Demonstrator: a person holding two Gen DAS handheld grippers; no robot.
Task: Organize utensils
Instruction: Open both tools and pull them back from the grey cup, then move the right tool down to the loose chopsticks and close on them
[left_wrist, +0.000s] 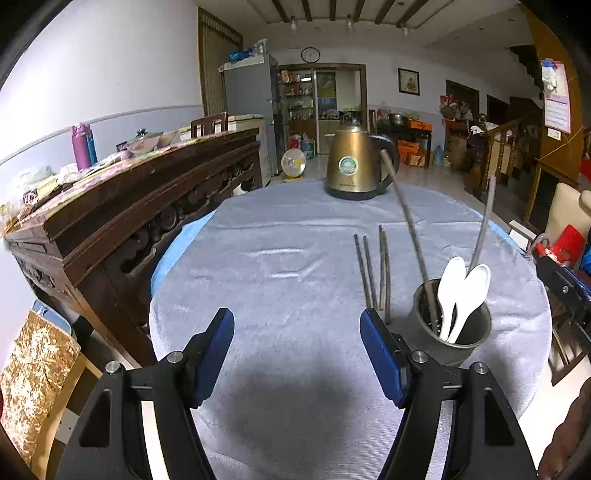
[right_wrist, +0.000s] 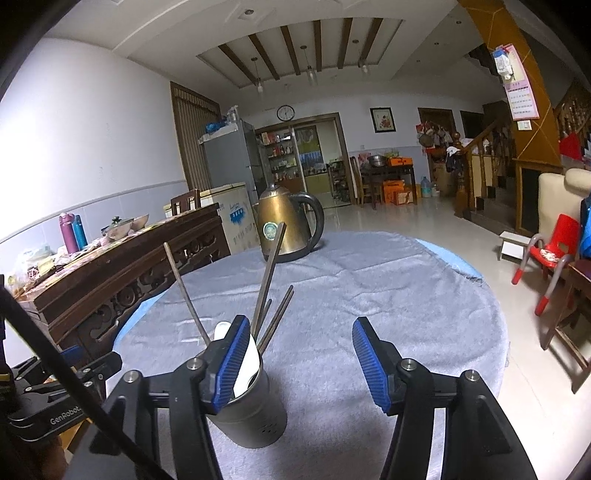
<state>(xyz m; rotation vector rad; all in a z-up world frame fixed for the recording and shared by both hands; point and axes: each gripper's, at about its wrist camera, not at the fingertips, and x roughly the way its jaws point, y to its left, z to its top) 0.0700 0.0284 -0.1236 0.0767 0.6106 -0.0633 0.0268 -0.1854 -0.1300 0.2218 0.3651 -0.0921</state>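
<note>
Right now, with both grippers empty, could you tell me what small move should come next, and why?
Probably ease the left gripper forward and right to the chopsticks lying on the cloth beside the holder. Its jaws are open, and the holder already has two white spoons and upright sticks.

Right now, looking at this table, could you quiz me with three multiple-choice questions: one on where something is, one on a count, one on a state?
1. Where does the kettle stand?
A. at the far side of the table
B. inside the holder
C. on the floor

2. How many white spoons are in the utensil holder?
A. none
B. two
C. five

3. How are the four chopsticks beside the holder?
A. standing in the holder
B. held by a gripper
C. lying flat on the cloth

Answers:
1 A, it sits on the far edge of the cloth, beyond the holder.
2 B, two white bowls stick out above the rim.
3 C, they lie on the cloth left of the holder, and the left gripper and right gripper are both open and empty.
</note>
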